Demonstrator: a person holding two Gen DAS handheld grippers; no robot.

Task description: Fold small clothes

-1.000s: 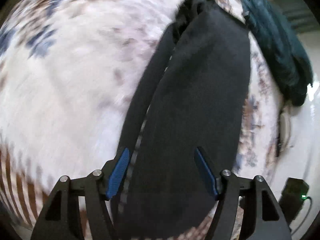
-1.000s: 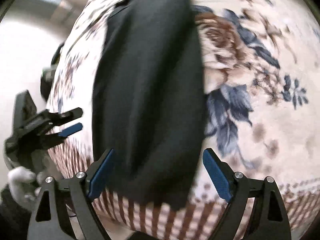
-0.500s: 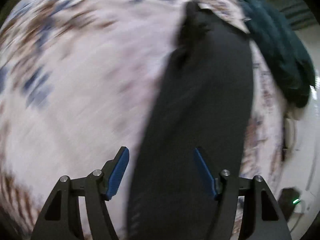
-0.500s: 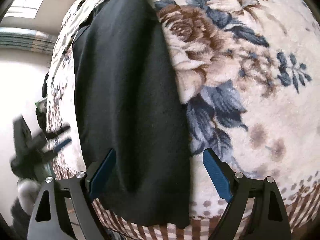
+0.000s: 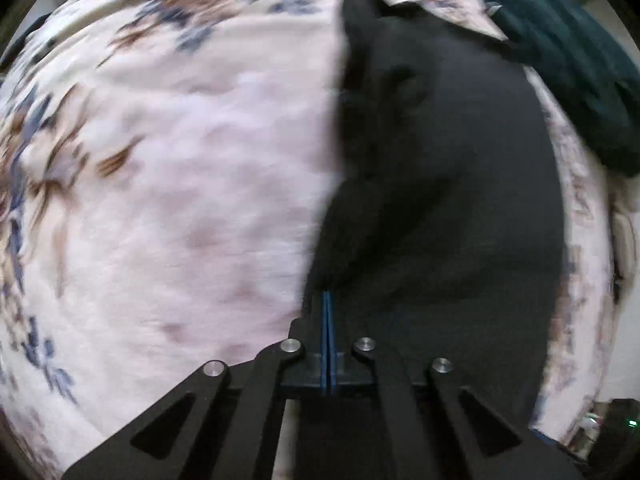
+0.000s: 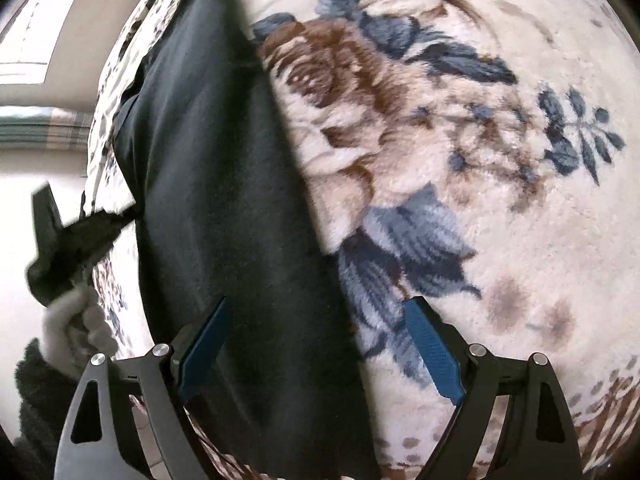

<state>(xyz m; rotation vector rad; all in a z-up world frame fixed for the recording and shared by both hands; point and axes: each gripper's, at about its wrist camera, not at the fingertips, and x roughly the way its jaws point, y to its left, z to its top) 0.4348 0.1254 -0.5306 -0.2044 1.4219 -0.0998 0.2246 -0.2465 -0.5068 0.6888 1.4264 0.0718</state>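
A long black garment (image 5: 440, 208) lies on a cream floral blanket (image 5: 180, 200). My left gripper (image 5: 327, 300) is shut on the garment's near left edge, the fabric pinched between the blue pads. In the right wrist view the same black garment (image 6: 224, 208) runs from the far left down to the near edge. My right gripper (image 6: 316, 344) is open just above the garment's near end, its left pad over the cloth and its right pad over the blanket (image 6: 460, 140). The left gripper (image 6: 68, 244) also shows at the garment's left edge.
A dark teal garment (image 5: 572, 64) lies bunched at the far right of the blanket. The blanket's edge drops off on the right, with a small device with a green light (image 5: 624, 424) below. A gloved hand (image 6: 76, 328) holds the left gripper.
My left gripper has closed on the black garment's edge; it was open before. The right gripper has come closer to the garment's near end and stays open.
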